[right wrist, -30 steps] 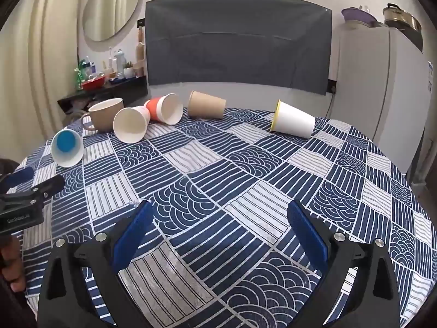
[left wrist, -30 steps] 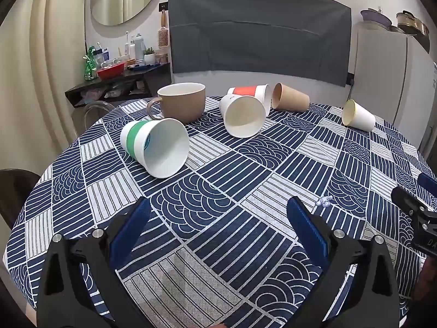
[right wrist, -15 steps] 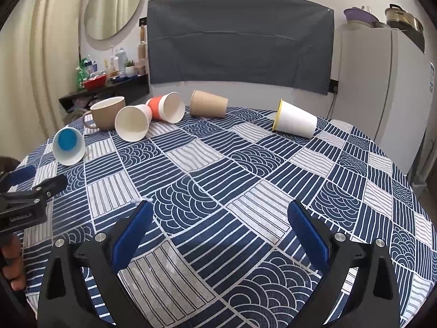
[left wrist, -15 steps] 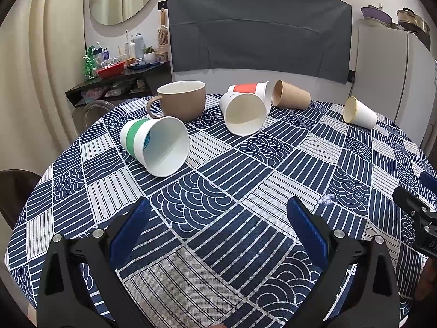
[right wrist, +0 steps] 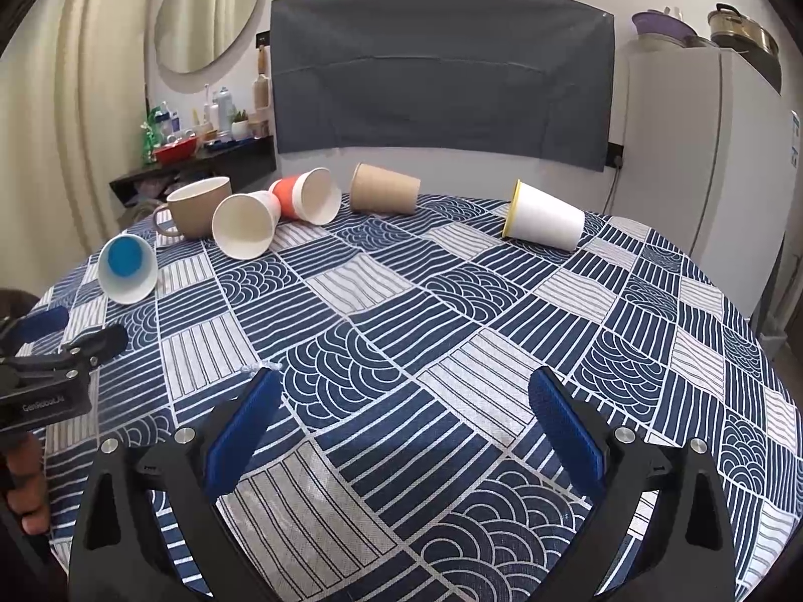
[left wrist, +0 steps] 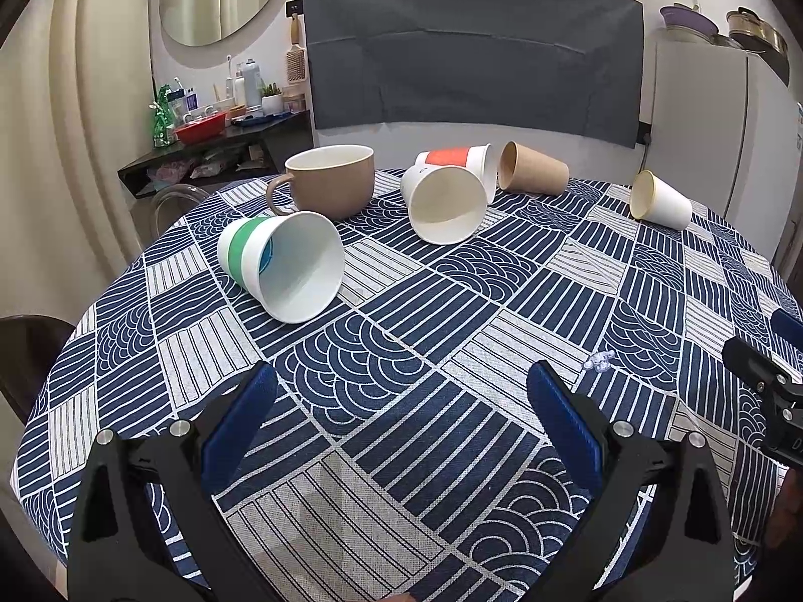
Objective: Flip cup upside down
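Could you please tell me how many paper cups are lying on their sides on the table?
5: the green-banded cup nearest left, the plain white cup mid-table, the orange cup behind it, the brown cup to its right, the yellow-rimmed cup far right. None seem hidden.

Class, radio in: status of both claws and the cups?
Left claw open, empty. Right claw open, empty. Green-banded white paper cup on its side, untouched. Nothing in the way.
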The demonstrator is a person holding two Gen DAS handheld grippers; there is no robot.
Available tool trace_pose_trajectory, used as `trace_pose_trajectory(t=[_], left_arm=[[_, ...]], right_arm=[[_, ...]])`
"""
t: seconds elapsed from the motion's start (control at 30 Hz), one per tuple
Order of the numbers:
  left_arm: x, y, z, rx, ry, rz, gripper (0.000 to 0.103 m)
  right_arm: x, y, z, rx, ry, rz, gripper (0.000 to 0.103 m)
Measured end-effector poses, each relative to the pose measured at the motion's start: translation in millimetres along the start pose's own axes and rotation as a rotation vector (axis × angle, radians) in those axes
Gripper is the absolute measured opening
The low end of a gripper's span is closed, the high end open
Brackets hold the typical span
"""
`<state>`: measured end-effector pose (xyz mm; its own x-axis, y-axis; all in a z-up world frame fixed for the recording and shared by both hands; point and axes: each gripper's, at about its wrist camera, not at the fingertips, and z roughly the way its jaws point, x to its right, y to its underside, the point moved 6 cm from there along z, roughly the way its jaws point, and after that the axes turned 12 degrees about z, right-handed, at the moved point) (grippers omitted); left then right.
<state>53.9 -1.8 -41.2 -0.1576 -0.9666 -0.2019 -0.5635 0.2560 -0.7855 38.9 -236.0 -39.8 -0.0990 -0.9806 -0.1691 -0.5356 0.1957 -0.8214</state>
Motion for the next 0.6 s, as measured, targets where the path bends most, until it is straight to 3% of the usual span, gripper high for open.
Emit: trace_pose_trajectory(t=[0.6], left_arm=[[1.8, -1.5, -0.8, 0.003, 0.004, 0.004, 0.097]], right_arm=[[0.3, 0.0, 0.8, -0.011, 0.005, -0.004, 0.095]])
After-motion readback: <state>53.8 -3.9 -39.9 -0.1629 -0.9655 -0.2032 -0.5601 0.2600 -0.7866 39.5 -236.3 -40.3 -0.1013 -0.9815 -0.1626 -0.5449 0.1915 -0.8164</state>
